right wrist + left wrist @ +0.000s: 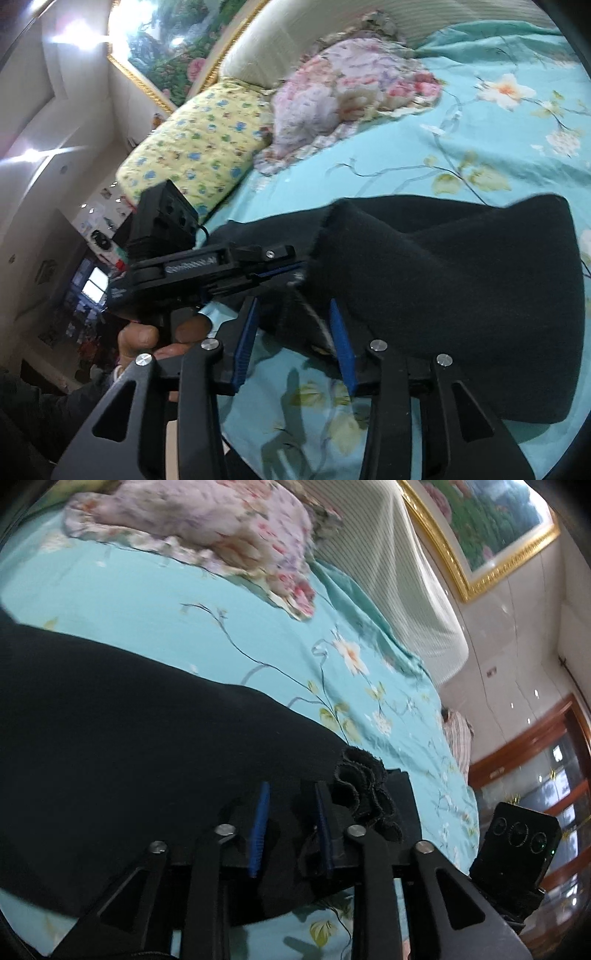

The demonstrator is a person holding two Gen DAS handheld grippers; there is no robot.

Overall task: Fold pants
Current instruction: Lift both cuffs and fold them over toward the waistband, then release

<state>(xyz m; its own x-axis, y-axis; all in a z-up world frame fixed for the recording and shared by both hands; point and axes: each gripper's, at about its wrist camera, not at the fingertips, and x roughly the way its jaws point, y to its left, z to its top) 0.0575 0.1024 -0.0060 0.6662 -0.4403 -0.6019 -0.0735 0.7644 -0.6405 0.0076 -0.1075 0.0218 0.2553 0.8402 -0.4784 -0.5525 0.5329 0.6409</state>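
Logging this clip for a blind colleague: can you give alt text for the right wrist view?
The right tongs stand open around an edge of black pants on a teal floral bedsheet. The left tongs reach into the fabric from the left.

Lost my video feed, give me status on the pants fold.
Left gripper open, over pants. Right gripper open, straddling pants edge. Pants on teal sheet, partly folded. Floral bundle lies apart.

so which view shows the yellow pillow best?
Right wrist: the yellow pillow lies in full view by the headboard. Left wrist shows none of it, only the floral blanket and pants.
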